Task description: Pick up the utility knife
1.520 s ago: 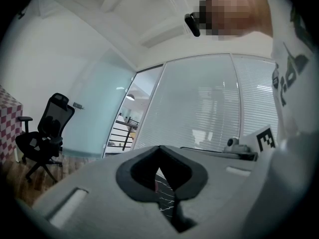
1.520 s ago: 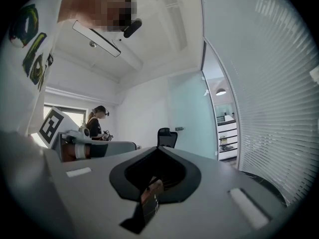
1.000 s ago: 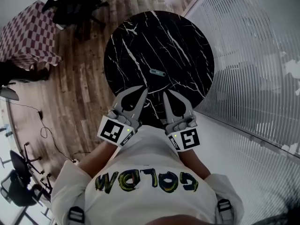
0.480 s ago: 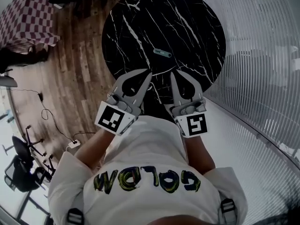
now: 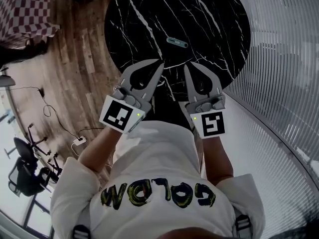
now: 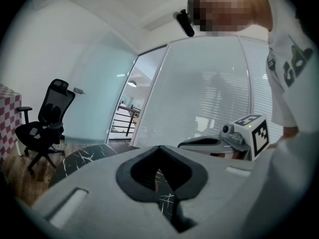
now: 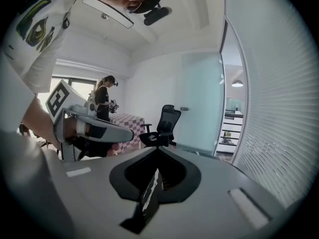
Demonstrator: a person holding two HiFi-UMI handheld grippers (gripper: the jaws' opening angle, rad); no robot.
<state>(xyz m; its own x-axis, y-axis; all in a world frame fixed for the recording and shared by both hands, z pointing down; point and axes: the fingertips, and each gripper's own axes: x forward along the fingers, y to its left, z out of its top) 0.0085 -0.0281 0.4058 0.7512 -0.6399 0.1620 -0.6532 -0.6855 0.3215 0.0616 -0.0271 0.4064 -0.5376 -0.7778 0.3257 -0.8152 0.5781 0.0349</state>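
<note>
Two grippers reach over the near edge of a round black table point(image 5: 219, 29) with white veins; the left gripper point(image 5: 160, 63) and the right gripper point(image 5: 189, 66) lie side by side, near each other but apart, their tips pointing toward the middle of the top. Both are clenched on nothing: in the left gripper view the two jaws meet at the tip, with only the veined table top showing through the heart-shaped gap behind them; the right gripper view shows the same, tips together and the gap empty.

The utility knife point(image 5: 177, 42) lies flat on the table, a slim grey piece set roughly crosswise to the grippers; it sits beyond their tips, about in line with the space between them, and touches neither.

Each gripper carries a white cube with a black square marker at its rear, the left cube point(image 5: 119, 116) and the right cube point(image 5: 213, 124) close to the person's white shirt point(image 5: 154, 153). The table stands on a wooden floor point(image 5: 75, 68); a checked cloth point(image 5: 25, 14) shows at the upper left of the head view, and a wall of slatted blinds point(image 5: 289, 59) runs down the right. A black office chair point(image 6: 47, 121) stands on the floor in the left gripper view; another person point(image 7: 104, 96) stands in the background of the right gripper view.
</note>
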